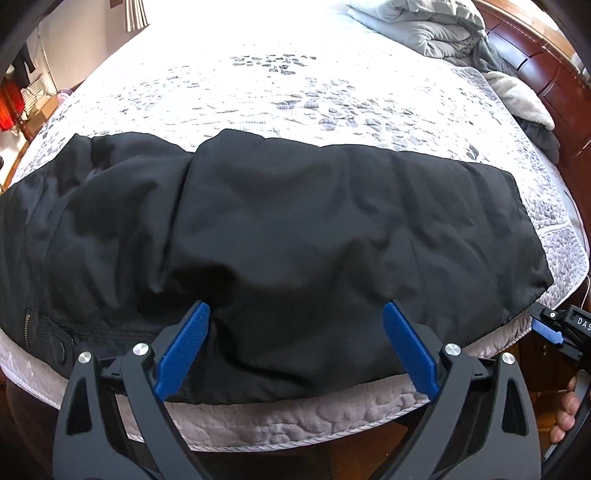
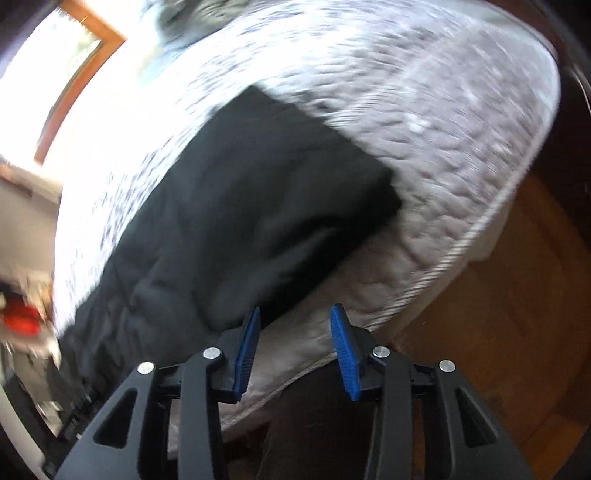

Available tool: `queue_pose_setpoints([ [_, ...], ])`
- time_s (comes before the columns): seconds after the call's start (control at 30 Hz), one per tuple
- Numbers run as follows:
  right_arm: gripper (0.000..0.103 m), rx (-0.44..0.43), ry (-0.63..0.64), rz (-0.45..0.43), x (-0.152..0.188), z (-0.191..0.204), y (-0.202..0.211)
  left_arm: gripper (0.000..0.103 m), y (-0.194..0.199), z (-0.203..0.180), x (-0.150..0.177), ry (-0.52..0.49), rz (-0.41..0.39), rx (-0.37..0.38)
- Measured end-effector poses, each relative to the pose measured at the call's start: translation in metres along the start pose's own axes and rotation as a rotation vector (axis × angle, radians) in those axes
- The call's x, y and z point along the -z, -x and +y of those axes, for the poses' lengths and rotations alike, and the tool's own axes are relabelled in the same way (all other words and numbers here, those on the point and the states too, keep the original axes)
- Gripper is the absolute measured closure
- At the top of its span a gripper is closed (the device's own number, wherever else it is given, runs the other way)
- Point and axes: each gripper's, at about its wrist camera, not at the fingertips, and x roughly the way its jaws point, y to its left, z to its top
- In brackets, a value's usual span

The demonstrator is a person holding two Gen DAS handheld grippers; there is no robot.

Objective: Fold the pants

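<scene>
Black pants (image 1: pixel 280 236) lie crosswise near the bed's front edge, legs laid over each other, the waist with zipper and button at the left. My left gripper (image 1: pixel 295 310) is open over the pants' near edge, its blue pads apart and holding nothing. My right gripper (image 1: pixel 546 328) shows at the far right by the leg end. In the blurred right wrist view the pants (image 2: pixel 236 221) stretch away to the left, and my right gripper (image 2: pixel 295 317) is open and empty at the bed's edge beside them.
The bed has a white and grey quilted cover (image 1: pixel 295 96). Pillows and a rumpled grey duvet (image 1: pixel 436 29) lie at the far right by a wooden headboard (image 1: pixel 546 74). Wooden floor (image 2: pixel 498 314) lies below the bed's edge.
</scene>
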Motion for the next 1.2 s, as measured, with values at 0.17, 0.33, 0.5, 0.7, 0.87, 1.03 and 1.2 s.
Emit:
queue_pose_setpoints([
  [0.17,0.054,-0.024,-0.052,0.033,-0.011,-0.018,-0.007,0.009,0.007,-0.004,0.003,0.008,-0.026,-0.001],
  [0.33,0.054,-0.029,-0.053,0.041,-0.019,-0.015,-0.02,0.009,0.006,-0.005,0.004,0.004,-0.022,-0.005],
  [0.5,0.054,-0.083,-0.076,0.018,-0.026,-0.004,-0.023,0.009,0.007,-0.006,0.005,-0.009,-0.018,-0.007],
  [0.7,0.036,-0.103,-0.141,-0.016,-0.033,-0.026,-0.009,0.009,0.005,-0.006,0.007,-0.009,-0.004,0.007],
  [0.87,0.036,-0.141,-0.157,0.009,-0.028,-0.025,-0.016,0.009,0.003,-0.008,0.007,-0.013,-0.002,0.002],
  [1.03,0.036,-0.159,-0.138,0.035,-0.029,-0.008,-0.029,0.008,0.003,-0.009,0.007,-0.007,-0.003,0.005],
  [1.2,0.06,-0.08,-0.064,0.034,-0.029,0.013,-0.039,0.008,0.001,-0.015,0.004,0.001,0.002,0.012],
])
